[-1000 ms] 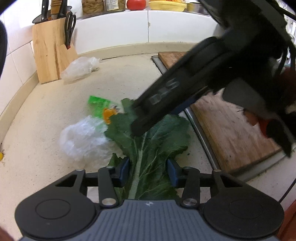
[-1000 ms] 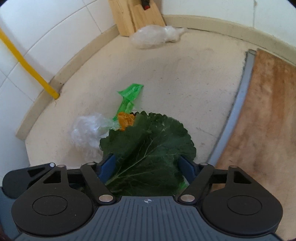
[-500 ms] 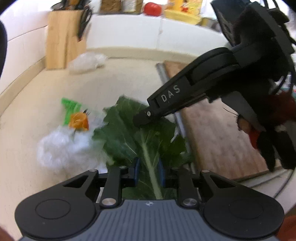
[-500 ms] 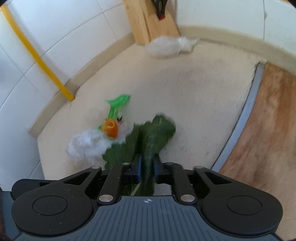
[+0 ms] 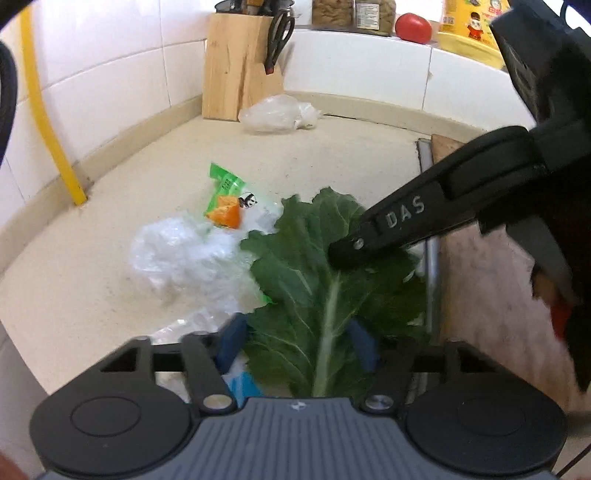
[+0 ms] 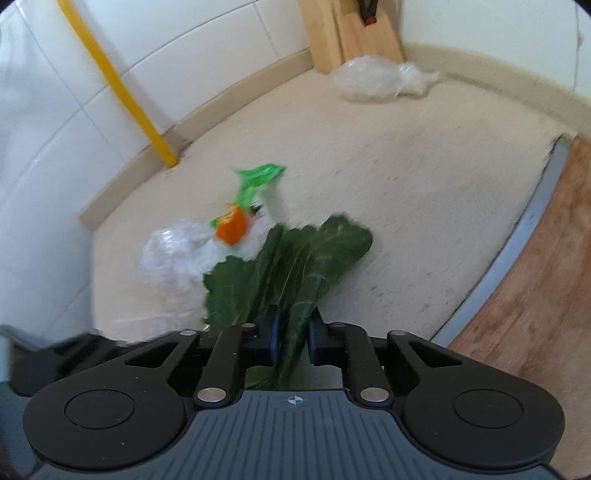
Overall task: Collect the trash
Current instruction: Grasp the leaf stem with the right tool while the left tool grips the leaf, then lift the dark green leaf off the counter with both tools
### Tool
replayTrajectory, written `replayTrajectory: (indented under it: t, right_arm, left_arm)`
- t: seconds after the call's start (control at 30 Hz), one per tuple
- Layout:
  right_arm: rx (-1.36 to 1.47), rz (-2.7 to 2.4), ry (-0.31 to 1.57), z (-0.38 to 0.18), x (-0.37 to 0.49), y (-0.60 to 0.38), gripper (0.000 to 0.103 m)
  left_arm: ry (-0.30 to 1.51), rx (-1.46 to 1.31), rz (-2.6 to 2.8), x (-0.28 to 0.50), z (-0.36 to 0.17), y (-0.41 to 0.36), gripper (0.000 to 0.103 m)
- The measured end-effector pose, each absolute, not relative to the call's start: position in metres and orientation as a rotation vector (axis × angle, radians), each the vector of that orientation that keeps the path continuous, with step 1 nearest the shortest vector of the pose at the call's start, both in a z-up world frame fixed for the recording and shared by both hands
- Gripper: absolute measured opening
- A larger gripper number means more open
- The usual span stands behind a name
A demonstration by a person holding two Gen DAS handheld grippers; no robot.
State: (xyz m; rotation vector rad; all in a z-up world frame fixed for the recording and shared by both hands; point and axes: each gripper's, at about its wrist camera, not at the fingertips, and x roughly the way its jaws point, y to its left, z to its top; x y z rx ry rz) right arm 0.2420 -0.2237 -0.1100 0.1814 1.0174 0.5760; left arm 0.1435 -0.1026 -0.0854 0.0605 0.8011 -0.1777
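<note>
Right gripper [image 6: 292,338] is clamped on the green leaf [image 6: 295,258], left gripper [image 5: 295,341] spread open around it; judged next: lift clear to a bin.

Leaf [image 6: 295,266] stem hidden behind the right hand-held gripper [image 6: 291,339] (wrapper [image 6: 236,221] blurred)

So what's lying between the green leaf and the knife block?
Only bare countertop between the green leaf and the knife block, plainest in the right wrist view.
</note>
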Motion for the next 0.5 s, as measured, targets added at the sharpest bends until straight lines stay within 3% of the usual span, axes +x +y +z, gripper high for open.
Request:
replayTrajectory:
  t: [0.03,0.07,0.13,0.5]
  right_arm:
    - [0.202,0.594,1.018,-0.11,0.241,-0.226,0.019]
    - [0.229,0.613,1.02,-0.109,0.24,-0.229,0.019]
    - [0.287,0.649,1.029,-0.106,0.238,-0.236,0.017]
    - [0.38,0.694,0.972,-0.071,0.222,-0.259,0.016]
  left_arm:
    - [0.805,0.067,-0.185,0.143,-0.084,-0.106,0.032]
    - [0.807,0.06,-0.191,0.142,-0.083,-0.108,0.029]
    - [0.813,0.019,-0.207,0.142,-0.082,-0.109,0.009]
    - [0.715,-0.113,-0.286,0.12,-0.047,-0.105,0.006]
